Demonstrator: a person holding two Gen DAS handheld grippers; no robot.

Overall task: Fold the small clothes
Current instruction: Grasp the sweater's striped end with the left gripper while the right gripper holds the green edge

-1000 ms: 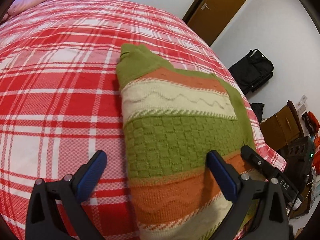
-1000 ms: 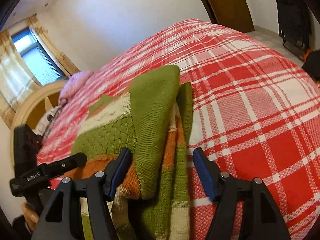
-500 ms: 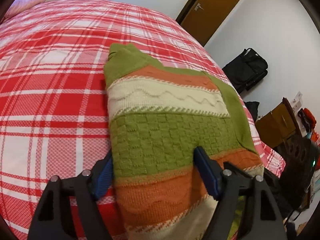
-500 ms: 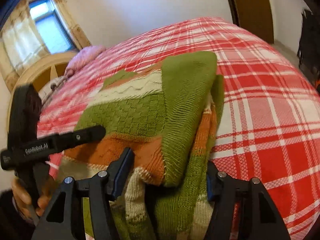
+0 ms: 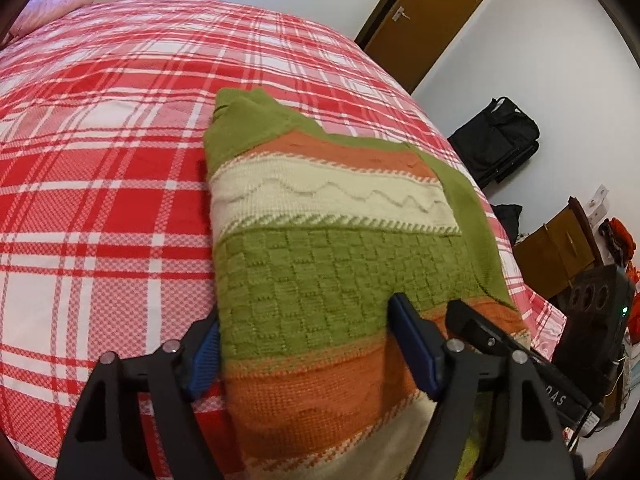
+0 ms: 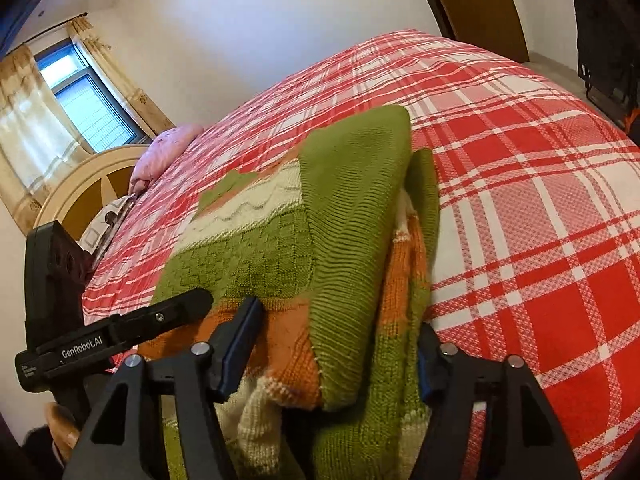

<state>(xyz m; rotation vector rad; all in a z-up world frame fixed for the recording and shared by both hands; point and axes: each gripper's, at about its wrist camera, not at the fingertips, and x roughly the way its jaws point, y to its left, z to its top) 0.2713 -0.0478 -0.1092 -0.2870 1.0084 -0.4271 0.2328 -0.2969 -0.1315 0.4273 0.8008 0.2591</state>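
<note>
A small knitted sweater in green, orange and cream bands lies folded on a red plaid bedspread. Its sleeves are folded in over the body; a green sleeve lies along its right side. My left gripper is open and straddles the sweater's near left hem, one finger under the edge, one on top. My right gripper is open and straddles the near right hem of the sweater. The left gripper's body shows at the left of the right wrist view.
A pink pillow and a curved wooden headboard are at the bed's far end. A brown door, a black bag and wooden furniture stand beyond the bed's right edge.
Both grippers have moved forward onto the near hem of the sweater, and their jaws have narrowed around the fabric. The sweater itself has not shifted.
</note>
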